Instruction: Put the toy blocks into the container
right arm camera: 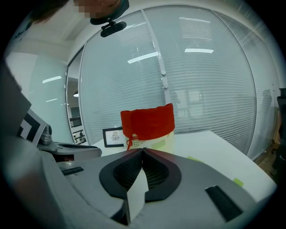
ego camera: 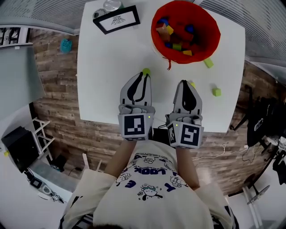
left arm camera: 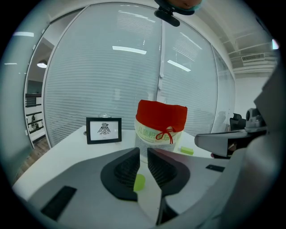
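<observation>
The red-lined container (ego camera: 157, 31) stands at the far side of the white table (ego camera: 103, 76) with several coloured blocks inside; it also shows ahead in both gripper views (left arm camera: 161, 123) (right arm camera: 147, 125). My left gripper (ego camera: 144, 75) is open, its jaws a little apart (left arm camera: 143, 150). A small lime-green block (ego camera: 146, 71) sits at its tips and shows in the gap by the left pad (left arm camera: 139, 182), not pressed. My right gripper (ego camera: 184, 82) is shut with nothing in it (right arm camera: 143, 150), and a yellow-green block (ego camera: 192, 84) lies just right of its tip.
Two more green blocks (ego camera: 208, 63) (ego camera: 216, 92) lie on the table to the right of the container. A black picture frame (ego camera: 117, 19) and a metal can (ego camera: 111, 5) stand at the far left. The table's near edge runs just under both grippers.
</observation>
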The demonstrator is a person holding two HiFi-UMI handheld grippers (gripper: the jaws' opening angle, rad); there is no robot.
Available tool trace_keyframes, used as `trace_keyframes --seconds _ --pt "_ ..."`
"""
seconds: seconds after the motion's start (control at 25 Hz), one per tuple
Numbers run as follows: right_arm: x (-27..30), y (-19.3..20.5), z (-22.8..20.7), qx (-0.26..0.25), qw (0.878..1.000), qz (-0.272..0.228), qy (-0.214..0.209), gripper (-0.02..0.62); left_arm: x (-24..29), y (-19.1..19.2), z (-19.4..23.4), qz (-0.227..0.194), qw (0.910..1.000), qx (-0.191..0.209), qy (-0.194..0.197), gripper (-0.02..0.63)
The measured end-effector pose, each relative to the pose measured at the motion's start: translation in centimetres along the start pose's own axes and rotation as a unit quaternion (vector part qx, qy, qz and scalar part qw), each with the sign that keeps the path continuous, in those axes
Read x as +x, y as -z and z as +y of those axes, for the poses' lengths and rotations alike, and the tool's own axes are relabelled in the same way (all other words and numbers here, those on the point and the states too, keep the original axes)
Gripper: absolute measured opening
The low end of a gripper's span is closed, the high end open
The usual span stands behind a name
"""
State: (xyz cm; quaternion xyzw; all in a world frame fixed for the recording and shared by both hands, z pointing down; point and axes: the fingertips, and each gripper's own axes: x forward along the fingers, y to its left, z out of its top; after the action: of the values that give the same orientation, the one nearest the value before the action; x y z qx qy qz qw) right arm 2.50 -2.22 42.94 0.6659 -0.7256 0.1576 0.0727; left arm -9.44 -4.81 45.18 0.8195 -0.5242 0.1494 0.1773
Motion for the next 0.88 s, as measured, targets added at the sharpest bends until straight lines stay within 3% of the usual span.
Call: trace_keyframes --seconds 0.88 --pt "0.8 2.1 -0.1 0.010 1.000 0.028 0.001 0.031 2.5 4.0 0.6 0.061 0.9981 -0.012 0.004 0.178"
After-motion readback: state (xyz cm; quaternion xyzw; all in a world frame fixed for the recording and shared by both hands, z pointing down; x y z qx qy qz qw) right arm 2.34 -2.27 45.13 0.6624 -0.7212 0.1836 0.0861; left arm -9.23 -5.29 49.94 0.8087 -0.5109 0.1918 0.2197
